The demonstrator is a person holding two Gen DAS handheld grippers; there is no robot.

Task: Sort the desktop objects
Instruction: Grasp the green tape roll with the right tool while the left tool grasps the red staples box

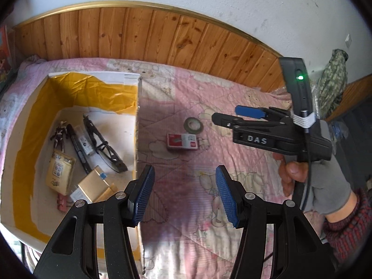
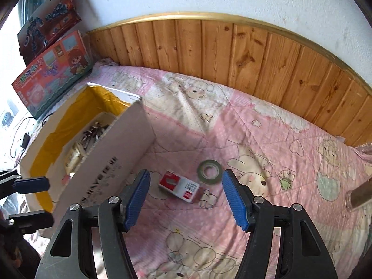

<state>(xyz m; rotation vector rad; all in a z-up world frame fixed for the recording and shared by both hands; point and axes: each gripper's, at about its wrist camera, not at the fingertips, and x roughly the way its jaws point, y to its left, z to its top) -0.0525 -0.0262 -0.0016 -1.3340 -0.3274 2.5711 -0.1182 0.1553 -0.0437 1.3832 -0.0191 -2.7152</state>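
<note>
**Box and tape lie ahead of two empty grippers**

The left gripper (image 1: pixel 184 193) hangs over the quilt (image 1: pixel 232 209) with its jaws spread wide and nothing between them. Its left finger sits over the right wall of the carton (image 1: pixel 137 125), its right finger over bare quilt. The red-and-white box (image 1: pixel 182 141) lies flat on the quilt just right of the carton, ahead of the left gripper and in line with the gap between its jaws, but well clear of the pads. The tape roll (image 1: pixel 193 125) lies flat just beyond the box, toward the wooden panelling (image 1: pixel 162 37), close to it but apart.

The right gripper (image 2: pixel 187 196) is also wide open and empty. In its own view the box (image 2: pixel 179 185) lies between the two fingers, a little ahead of them and nearer the left one, touching neither. The tape roll (image 2: pixel 209 171) sits just past the box, nearer the right finger. Seen from the left wrist, the right gripper (image 1: pixel 226 116) hovers right of the tape, held by a gloved hand (image 1: pixel 320 186).

Inside the carton lie a toy figure (image 1: pixel 59 134), dark glasses (image 1: pixel 104 146), a yellow packet (image 1: pixel 60 172) and a gold box (image 1: pixel 93 183). Left of the carton two toy boxes (image 2: pixel 51 74) lean at the wall.
</note>
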